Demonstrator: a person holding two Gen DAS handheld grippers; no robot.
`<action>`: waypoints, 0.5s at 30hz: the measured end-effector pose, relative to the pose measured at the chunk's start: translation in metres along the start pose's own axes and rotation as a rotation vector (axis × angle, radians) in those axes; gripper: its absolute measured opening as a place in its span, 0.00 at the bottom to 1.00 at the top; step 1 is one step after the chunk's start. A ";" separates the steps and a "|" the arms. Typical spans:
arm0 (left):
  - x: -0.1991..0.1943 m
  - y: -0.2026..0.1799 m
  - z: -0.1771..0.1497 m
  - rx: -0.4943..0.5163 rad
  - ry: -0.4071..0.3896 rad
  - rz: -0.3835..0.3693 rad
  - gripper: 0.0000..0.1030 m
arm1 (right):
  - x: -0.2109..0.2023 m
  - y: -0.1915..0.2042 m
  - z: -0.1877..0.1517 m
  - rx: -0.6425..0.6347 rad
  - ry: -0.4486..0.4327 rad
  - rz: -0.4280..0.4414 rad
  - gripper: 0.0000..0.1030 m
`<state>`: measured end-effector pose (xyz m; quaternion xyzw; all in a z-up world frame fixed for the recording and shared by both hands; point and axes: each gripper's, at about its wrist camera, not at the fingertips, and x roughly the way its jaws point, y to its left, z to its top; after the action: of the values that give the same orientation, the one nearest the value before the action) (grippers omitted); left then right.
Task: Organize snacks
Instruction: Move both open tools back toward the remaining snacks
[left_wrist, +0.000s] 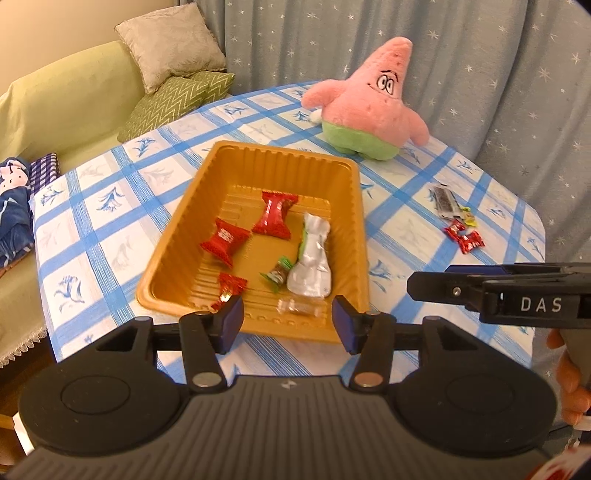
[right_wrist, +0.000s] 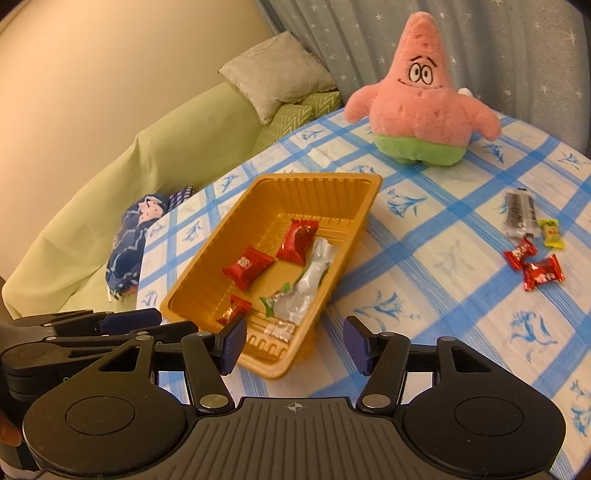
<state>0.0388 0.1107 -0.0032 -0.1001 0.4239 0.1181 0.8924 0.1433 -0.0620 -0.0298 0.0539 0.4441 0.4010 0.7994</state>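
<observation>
On the left, a green sofa (left_wrist: 55, 107) is seen beside the desk (left_wrist: 110, 236). At the near edge the left tool (left_wrist: 287, 324) is held released, nothing between its pads, just before the golden tray (left_wrist: 177, 236), where red candies (left_wrist: 275, 218) and a silver packet (left_wrist: 312, 258) are contained. The right tool (right_wrist: 294, 341) is likewise released and empty. Further right, loose candies (right_wrist: 535, 264) and a dark bar (right_wrist: 520, 212) lie on the desk, with a pink plush toy (right_wrist: 421, 107) at the far side.

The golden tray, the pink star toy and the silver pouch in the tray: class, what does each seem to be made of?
Golden tray: thin moulded plastic, probably; ribbed walls, glossy sheen.
Pink star toy: plush fabric; fuzzy nap, stitched face.
Silver pouch: foil or metallised film, likely; creased, dull metallic shine.
</observation>
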 end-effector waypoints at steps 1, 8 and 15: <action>-0.001 -0.002 -0.002 0.000 0.004 -0.003 0.49 | -0.003 -0.001 -0.002 0.000 0.000 -0.002 0.58; -0.004 -0.021 -0.018 0.004 0.029 -0.018 0.49 | -0.022 -0.011 -0.013 0.007 0.003 -0.016 0.63; -0.003 -0.040 -0.027 0.013 0.051 -0.026 0.50 | -0.039 -0.028 -0.023 0.016 0.014 -0.031 0.66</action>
<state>0.0290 0.0641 -0.0148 -0.1029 0.4458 0.1014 0.8834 0.1317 -0.1141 -0.0298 0.0506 0.4538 0.3856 0.8018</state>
